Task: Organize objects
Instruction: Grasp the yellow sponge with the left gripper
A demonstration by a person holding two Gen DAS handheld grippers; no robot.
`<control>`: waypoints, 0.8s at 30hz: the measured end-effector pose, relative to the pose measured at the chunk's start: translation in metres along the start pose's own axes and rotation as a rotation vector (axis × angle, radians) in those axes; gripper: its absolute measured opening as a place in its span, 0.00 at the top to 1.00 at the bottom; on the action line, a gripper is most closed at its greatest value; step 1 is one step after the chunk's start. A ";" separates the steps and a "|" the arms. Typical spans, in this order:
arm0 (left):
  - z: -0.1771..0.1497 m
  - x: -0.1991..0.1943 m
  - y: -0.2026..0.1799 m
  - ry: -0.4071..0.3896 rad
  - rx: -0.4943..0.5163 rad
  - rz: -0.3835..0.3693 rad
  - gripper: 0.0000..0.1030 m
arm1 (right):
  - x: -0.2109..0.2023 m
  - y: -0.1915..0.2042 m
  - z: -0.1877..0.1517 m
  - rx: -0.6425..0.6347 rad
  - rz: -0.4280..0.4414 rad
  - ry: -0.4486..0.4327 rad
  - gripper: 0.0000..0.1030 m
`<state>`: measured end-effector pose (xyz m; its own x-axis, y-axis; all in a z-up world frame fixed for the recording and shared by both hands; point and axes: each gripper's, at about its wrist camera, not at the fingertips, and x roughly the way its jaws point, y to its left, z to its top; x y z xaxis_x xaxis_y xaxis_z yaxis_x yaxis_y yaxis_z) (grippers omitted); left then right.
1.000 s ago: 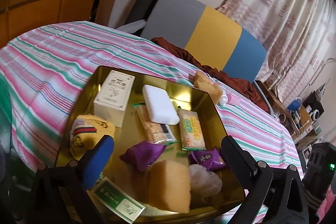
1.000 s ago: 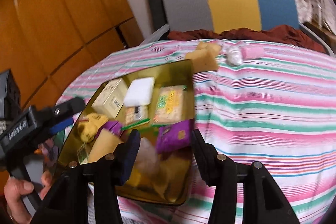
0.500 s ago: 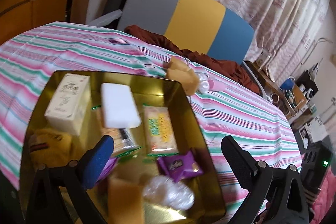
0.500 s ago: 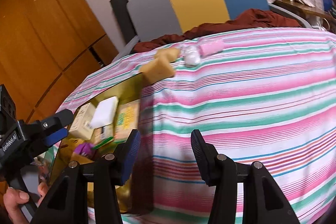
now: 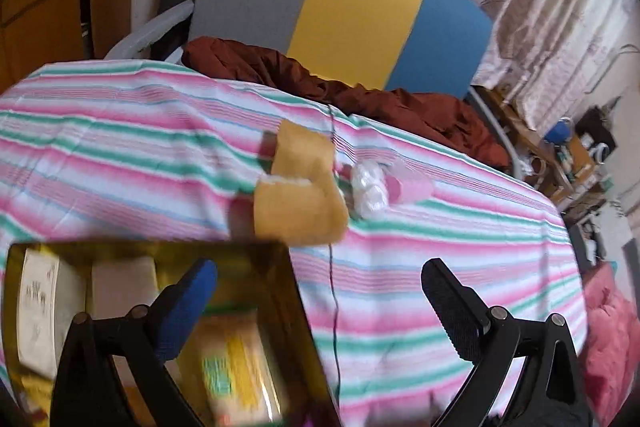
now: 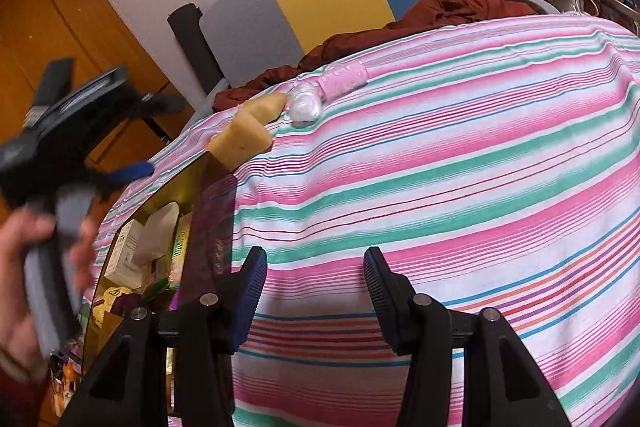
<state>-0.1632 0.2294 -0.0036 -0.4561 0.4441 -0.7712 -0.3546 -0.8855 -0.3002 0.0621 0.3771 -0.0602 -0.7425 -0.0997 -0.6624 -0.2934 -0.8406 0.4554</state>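
A gold tray (image 5: 288, 291) holding snack packets and a white box sits on the striped tablecloth, also in the right wrist view (image 6: 188, 187). Beyond its far corner lie two yellow sponges (image 5: 298, 203), a clear plastic wad (image 5: 370, 189) and a pink bottle (image 5: 412, 187); these also show in the right wrist view: sponges (image 6: 244, 139), wad (image 6: 306, 105), bottle (image 6: 344, 81). My left gripper (image 5: 320, 303) is open and empty over the tray's right edge. My right gripper (image 6: 316, 283) is open and empty above bare cloth.
A grey, yellow and blue chair back (image 5: 340, 3) with a dark red garment (image 5: 360, 95) stands behind the table. A thin cord (image 5: 334, 287) runs across the cloth. Cluttered shelves (image 5: 572, 155) are at the right. The left gripper and the hand holding it show in the right wrist view (image 6: 60, 155).
Both grippers have swung right and forward, away from the tray's contents toward the sponges and bottle. The tray has slid to the lower left of both views. Both stay open.
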 end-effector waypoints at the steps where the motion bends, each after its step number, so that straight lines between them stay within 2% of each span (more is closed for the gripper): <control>1: 0.007 0.009 -0.003 0.008 0.008 0.012 0.00 | 0.002 -0.002 0.000 0.003 -0.002 0.002 0.51; 10: 0.038 0.083 -0.008 0.154 0.060 0.129 0.00 | 0.007 -0.018 0.002 0.050 0.000 0.010 0.51; 14: 0.043 0.099 -0.004 0.192 0.056 0.127 0.01 | 0.010 -0.022 0.005 0.056 -0.005 0.012 0.51; 19: 0.042 0.108 -0.004 0.211 0.078 0.118 0.12 | 0.016 -0.024 0.010 0.064 -0.008 0.016 0.51; 21: 0.040 0.113 -0.004 0.225 0.076 0.105 0.22 | 0.018 -0.024 0.012 0.066 -0.010 0.015 0.51; 24: 0.038 0.116 -0.002 0.208 0.074 0.106 0.28 | 0.025 -0.021 0.018 0.064 -0.001 0.020 0.51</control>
<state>-0.2466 0.2882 -0.0711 -0.3185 0.3051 -0.8975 -0.3765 -0.9096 -0.1757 0.0383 0.4019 -0.0755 -0.7302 -0.1097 -0.6744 -0.3326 -0.8051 0.4911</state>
